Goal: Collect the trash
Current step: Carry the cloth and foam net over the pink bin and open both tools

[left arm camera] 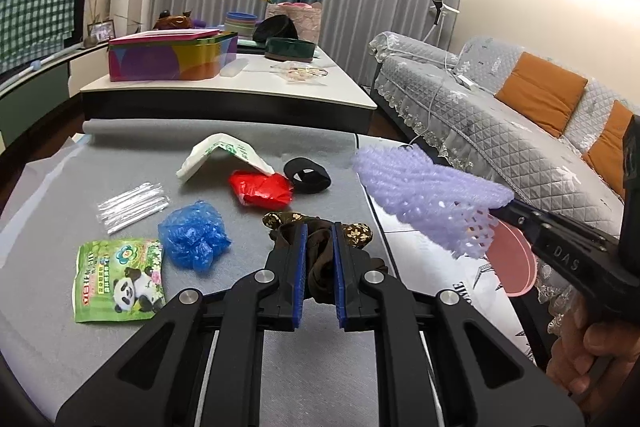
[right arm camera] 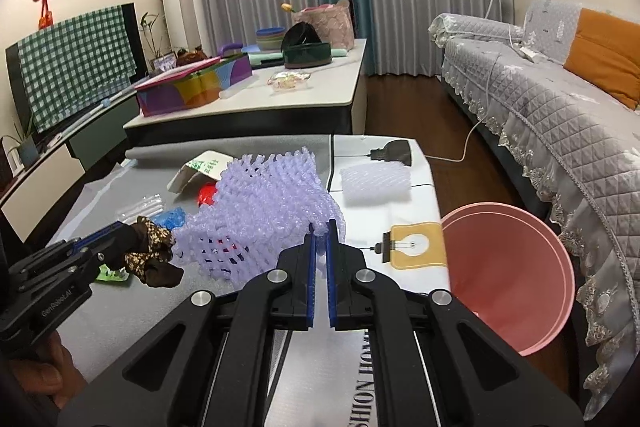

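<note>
My left gripper [left arm camera: 320,227] is squeezing a brown flowery cloth [left arm camera: 320,259] and holds it up over the gray table [left arm camera: 60,327]. My right gripper [right arm camera: 320,225] is pinched tight on a purple foam net [right arm camera: 260,211], also up in the air. The pink bin [right arm camera: 516,275] sits low at the right edge of the table. I see 3 bits lying on the table: a blue bag [left arm camera: 194,233], a red bag [left arm camera: 260,189] and a green panda packet [left arm camera: 118,279].

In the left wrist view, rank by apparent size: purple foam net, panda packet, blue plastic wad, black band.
1. purple foam net, though it hangs nearer the camera
2. panda packet
3. blue plastic wad, close to the packet, so that order is unsure
4. black band
</note>
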